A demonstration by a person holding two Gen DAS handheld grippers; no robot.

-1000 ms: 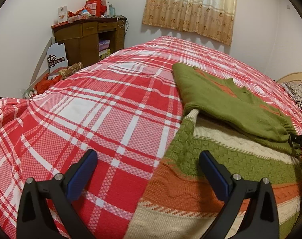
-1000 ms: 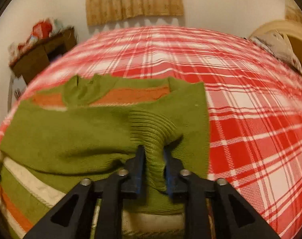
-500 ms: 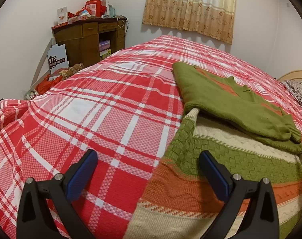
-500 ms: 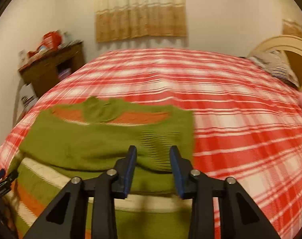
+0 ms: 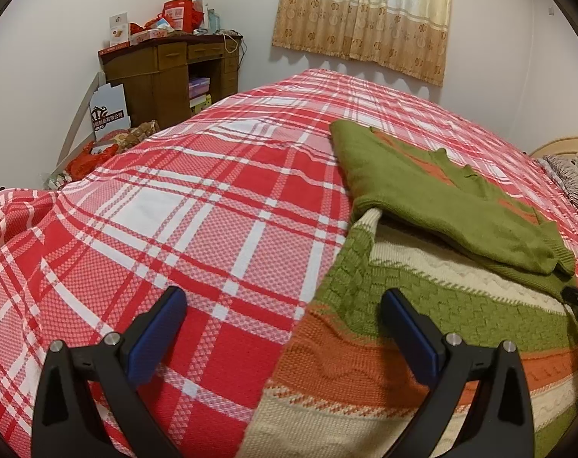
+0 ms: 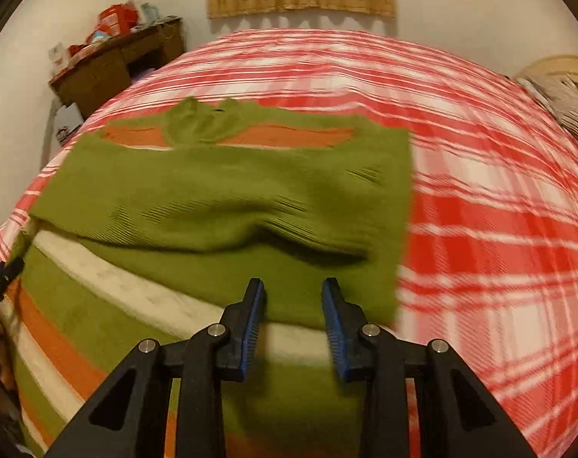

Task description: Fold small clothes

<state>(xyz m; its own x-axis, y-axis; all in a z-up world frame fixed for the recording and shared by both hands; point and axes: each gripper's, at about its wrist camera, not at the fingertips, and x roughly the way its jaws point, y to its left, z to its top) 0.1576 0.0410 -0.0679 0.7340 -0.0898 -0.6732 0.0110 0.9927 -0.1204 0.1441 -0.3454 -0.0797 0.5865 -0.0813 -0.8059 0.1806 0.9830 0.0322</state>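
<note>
A small knit sweater (image 5: 433, 305), striped green, cream and orange, lies on the red plaid bed (image 5: 212, 198). Its plain green sleeves (image 5: 441, 210) are folded across the chest. My left gripper (image 5: 285, 328) is open and empty, low over the sweater's left edge near its hem. In the right wrist view the sweater (image 6: 220, 198) fills the middle, sleeves folded over. My right gripper (image 6: 293, 305) is open and empty, just above the folded sleeve's near edge. Its tip (image 5: 577, 295) shows at the right of the left wrist view.
A wooden desk (image 5: 166, 72) piled with boxes stands by the far left wall, with bags on the floor beside it. A curtain (image 5: 365, 19) hangs on the back wall. A headboard and striped cloth (image 6: 556, 87) are at the far right.
My right gripper has opened, let go of the green sleeve cuff and drawn back. The sleeve now lies flat across the sweater. My left gripper has stayed still and open.
</note>
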